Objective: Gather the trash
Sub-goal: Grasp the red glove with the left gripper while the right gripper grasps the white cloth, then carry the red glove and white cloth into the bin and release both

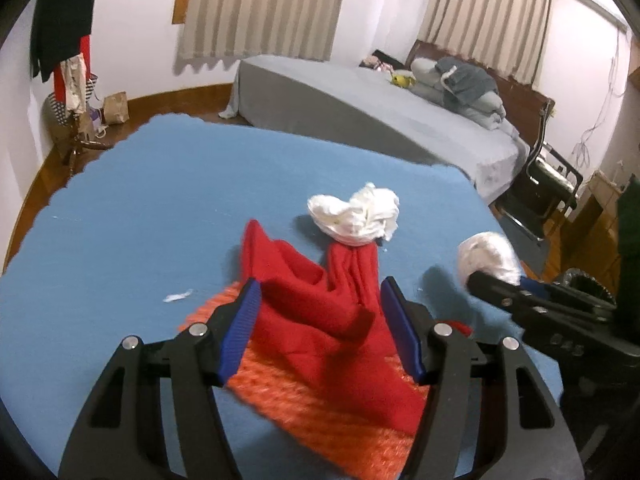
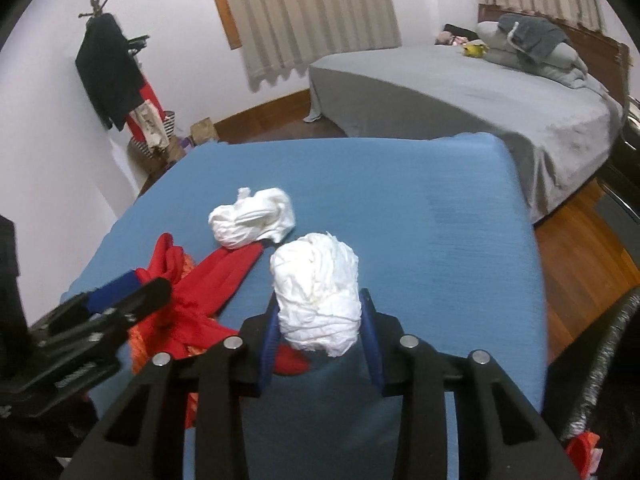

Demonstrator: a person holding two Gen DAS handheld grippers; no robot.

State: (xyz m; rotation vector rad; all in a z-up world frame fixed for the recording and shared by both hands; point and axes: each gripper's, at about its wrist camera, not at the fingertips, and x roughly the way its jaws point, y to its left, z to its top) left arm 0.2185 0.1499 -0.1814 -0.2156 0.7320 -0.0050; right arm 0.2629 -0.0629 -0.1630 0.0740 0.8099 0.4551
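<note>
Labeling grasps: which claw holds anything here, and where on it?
Right claw clamps a crumpled white paper wad across its lower middle. Left claw is open, straddling the red cloth, holding nothing.

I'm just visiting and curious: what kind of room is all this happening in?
Most likely a bedroom in a home: a bed with grey sheets and piled pillows, curtained windows, and a coat stand hung with clothes in the corner.

Right claw (image 2: 320, 320) clamps white paper wad (image 2: 316, 292).

A grey bed (image 2: 460, 92), a coat rack (image 2: 108, 68) and striped curtains (image 2: 304, 12).
</note>
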